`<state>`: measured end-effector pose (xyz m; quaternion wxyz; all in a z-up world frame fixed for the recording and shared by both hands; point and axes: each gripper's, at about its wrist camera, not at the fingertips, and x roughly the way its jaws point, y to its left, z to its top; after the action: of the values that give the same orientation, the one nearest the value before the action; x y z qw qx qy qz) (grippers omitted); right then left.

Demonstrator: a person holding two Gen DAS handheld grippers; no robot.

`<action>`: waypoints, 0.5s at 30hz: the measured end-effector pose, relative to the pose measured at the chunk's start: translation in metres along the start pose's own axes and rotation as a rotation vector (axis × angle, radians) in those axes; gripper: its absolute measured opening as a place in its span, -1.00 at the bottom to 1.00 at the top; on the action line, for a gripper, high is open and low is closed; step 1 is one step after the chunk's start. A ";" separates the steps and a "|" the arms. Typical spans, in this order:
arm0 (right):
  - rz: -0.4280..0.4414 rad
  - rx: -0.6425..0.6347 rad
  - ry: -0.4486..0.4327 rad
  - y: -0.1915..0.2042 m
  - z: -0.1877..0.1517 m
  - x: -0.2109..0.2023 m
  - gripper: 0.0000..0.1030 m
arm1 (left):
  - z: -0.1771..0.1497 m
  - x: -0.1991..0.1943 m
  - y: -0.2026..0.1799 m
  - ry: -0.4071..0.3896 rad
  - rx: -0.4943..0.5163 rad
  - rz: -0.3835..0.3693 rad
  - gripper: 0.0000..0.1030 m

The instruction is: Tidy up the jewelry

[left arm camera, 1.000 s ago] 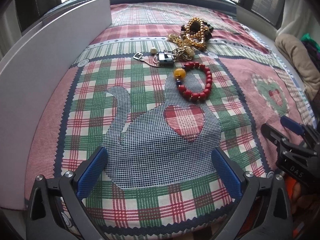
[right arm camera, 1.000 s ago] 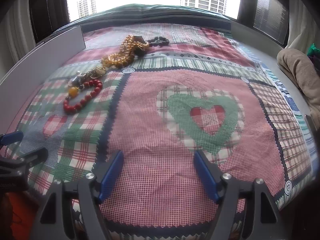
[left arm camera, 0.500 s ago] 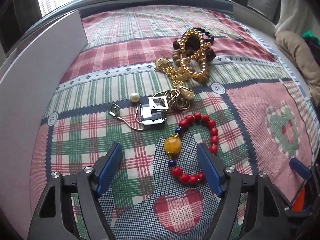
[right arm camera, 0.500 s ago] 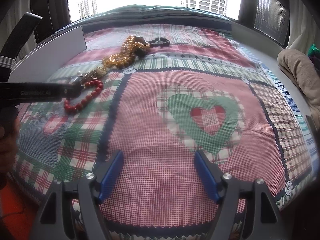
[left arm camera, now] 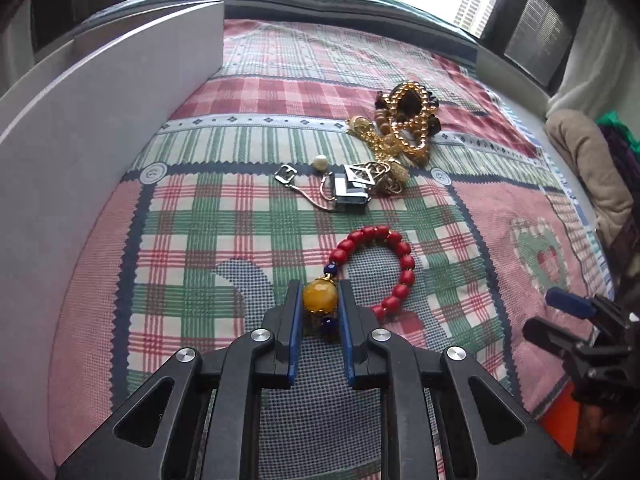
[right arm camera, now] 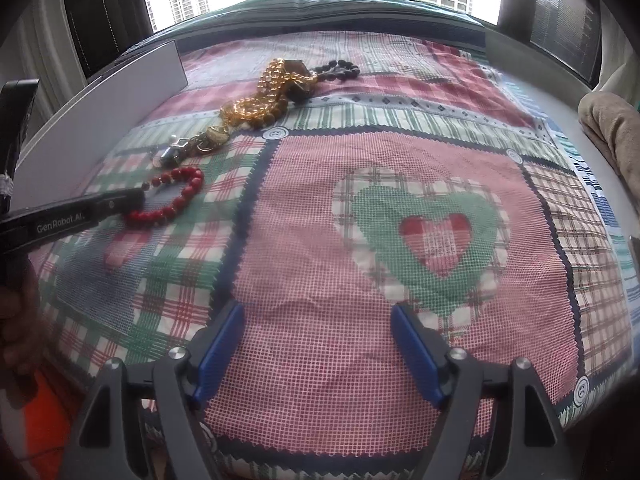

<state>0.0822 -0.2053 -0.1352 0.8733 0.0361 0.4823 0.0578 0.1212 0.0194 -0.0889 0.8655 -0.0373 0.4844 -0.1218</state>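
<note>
A red bead bracelet (left arm camera: 394,268) with a large yellow bead (left arm camera: 319,299) lies on the patchwork quilt (left arm camera: 200,240). My left gripper (left arm camera: 319,292) is shut on the yellow bead, at quilt level. The bracelet also shows in the right wrist view (right arm camera: 176,196), with the left gripper's arm (right arm camera: 76,216) reaching to it. Beyond lie a silver chain with a square pendant (left arm camera: 348,190), a pearl (left arm camera: 320,163) and a heap of gold and dark bead necklaces (left arm camera: 404,124). My right gripper (right arm camera: 318,344) is open and empty over the pink quilt patch.
A tall white board (left arm camera: 80,152) stands along the quilt's left side. A beige cloth (left arm camera: 588,168) lies off the right edge. The right gripper shows at the right edge of the left wrist view (left arm camera: 576,332). Windows are behind the bed.
My left gripper moved forward to the red bracelet and closed its jaws on the yellow bead. My right gripper stayed in place and open.
</note>
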 end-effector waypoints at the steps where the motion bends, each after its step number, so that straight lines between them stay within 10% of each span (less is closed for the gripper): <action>1: 0.056 0.012 0.008 -0.001 0.011 0.000 0.51 | -0.005 -0.005 0.008 0.002 -0.016 0.010 -0.70; 8: 0.298 0.097 0.035 0.011 0.111 0.038 0.40 | -0.032 -0.024 0.043 -0.004 -0.109 0.019 -0.69; 10: 0.310 0.147 0.081 0.017 0.131 0.060 0.02 | -0.034 -0.026 0.043 -0.010 -0.114 0.019 -0.69; 15: 0.292 0.173 0.157 0.041 0.155 0.099 -0.14 | -0.038 -0.027 0.039 -0.030 -0.089 0.041 -0.69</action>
<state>0.2632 -0.1526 -0.1312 0.8090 0.1760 0.5419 0.1448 0.0819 0.0657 -0.0940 0.8725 -0.0678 0.4769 -0.0819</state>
